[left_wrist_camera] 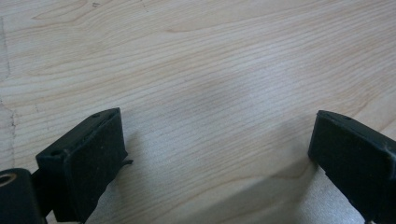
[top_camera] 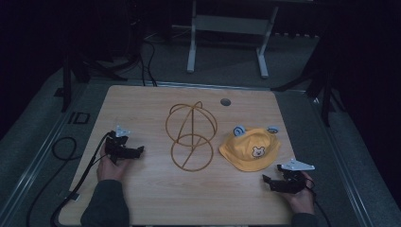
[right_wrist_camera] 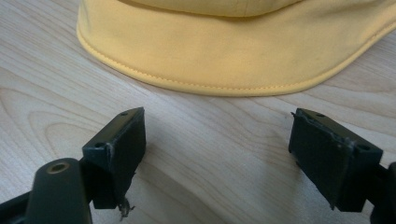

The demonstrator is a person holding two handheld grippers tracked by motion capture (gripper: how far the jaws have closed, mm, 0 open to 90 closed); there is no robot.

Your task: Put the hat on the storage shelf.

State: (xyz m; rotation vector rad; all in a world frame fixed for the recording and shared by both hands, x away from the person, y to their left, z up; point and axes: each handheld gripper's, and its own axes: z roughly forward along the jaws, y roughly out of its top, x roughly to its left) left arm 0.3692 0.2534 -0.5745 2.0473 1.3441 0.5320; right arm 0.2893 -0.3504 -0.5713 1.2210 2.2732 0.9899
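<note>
Right hand-held gripper [top_camera: 267,180], lower right of the high view: jaws spread wide, grasping nothing, resting on the light wooden desk [top_camera: 142,198] just short of the brim of the yellow cloth bucket hat with bear face and blue ears [top_camera: 250,149]. Hat lies right of centre, crown up, bear face toward the bottom edge. Left hand-held gripper [top_camera: 140,150], left of centre: released, jaws apart over bare desk.
</note>
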